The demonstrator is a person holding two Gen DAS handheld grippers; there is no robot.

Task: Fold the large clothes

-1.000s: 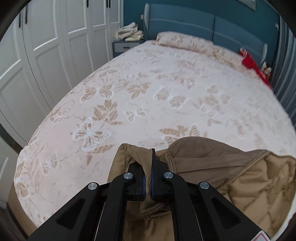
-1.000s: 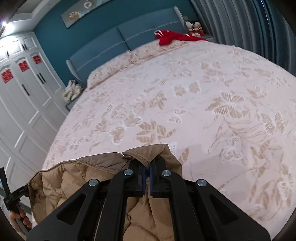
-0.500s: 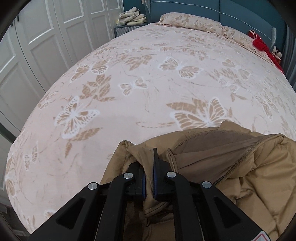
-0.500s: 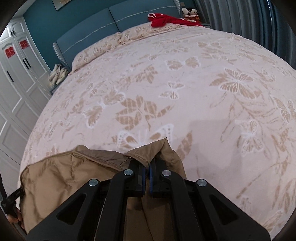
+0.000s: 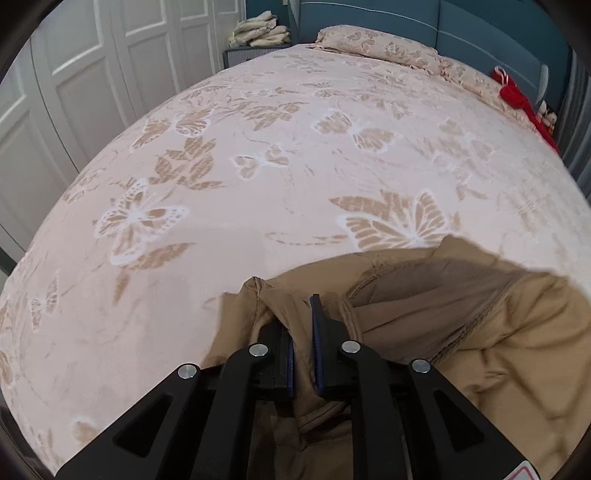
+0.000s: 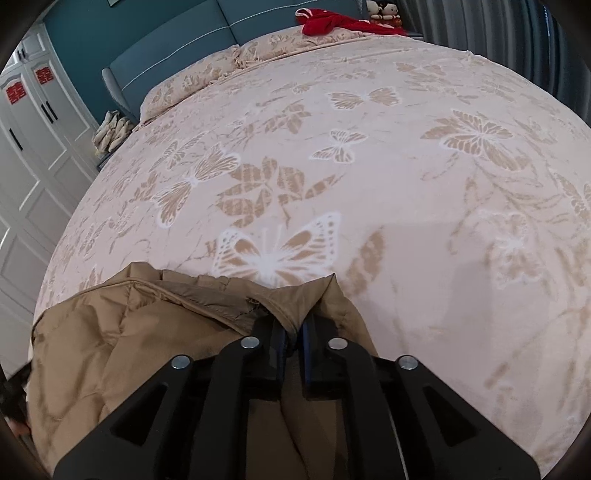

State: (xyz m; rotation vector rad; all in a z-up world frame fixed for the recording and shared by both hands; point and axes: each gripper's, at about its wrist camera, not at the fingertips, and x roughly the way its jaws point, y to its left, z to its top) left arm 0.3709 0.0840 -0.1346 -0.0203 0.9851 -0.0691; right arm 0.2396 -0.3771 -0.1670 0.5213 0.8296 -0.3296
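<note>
Nearest me, the left gripper (image 5: 303, 332) and right gripper (image 6: 293, 332) each pinch an edge of the tan quilted puffer jacket (image 5: 461, 332), its bulk sagging over the pink butterfly-patterned bed cover (image 5: 258, 184). It looks soft, light and slippery; seamed hems grip best. Its lower part is cut off. Farther back lies a red cloth (image 6: 332, 22).

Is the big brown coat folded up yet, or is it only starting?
Only starting. Done: the left gripper and right gripper each pinch an edge of the tan coat. In hand: carrying it over the butterfly bedspread. Left: laying it flat and making every fold; none shows yet.
</note>
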